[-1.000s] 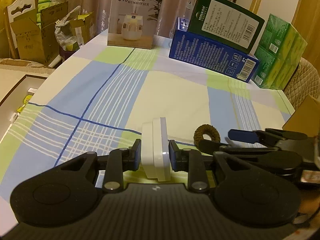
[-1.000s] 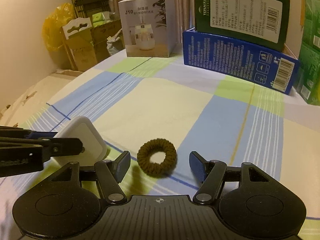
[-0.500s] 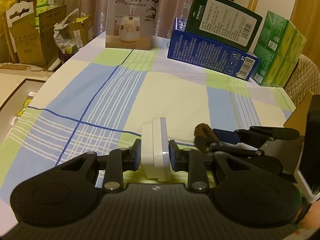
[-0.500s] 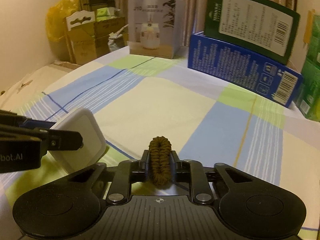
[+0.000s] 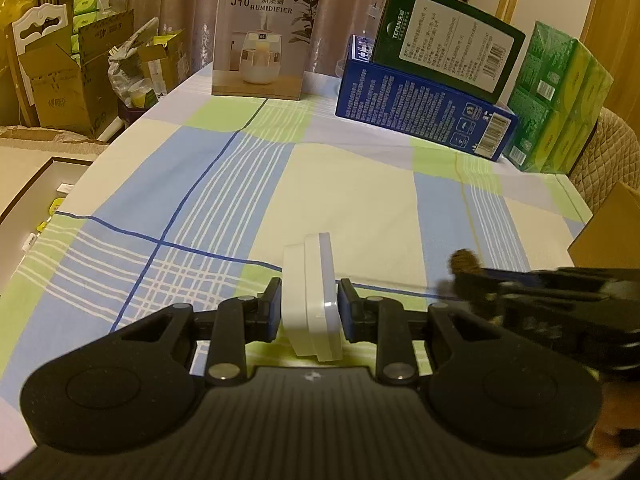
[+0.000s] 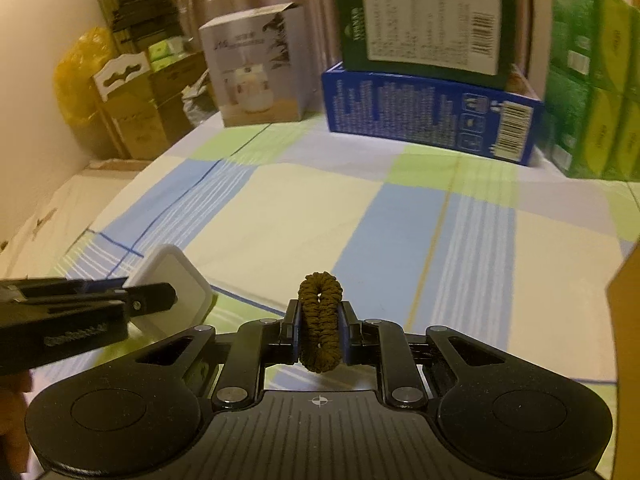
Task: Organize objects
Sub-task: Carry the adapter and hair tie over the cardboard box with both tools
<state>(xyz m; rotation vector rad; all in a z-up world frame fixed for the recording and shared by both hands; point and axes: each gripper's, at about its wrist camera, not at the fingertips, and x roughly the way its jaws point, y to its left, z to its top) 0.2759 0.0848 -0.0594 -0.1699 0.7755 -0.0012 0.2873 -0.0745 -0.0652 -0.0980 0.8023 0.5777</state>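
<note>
Two things are held: a white square case [image 5: 311,300] is clamped in the left gripper [image 5: 310,312], a brown hair tie [image 6: 320,322] (squeezed flat) in the right gripper [image 6: 320,326], beside the case.

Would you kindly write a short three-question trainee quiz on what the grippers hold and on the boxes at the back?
1. True or false: the left gripper is shut on the white case.
2. What does the right gripper hold? A) hair tie B) pen C) coin
3. Fill in: the green box rests on the ____ box.

Key: 1 true; 2 A; 3 blue.
</note>
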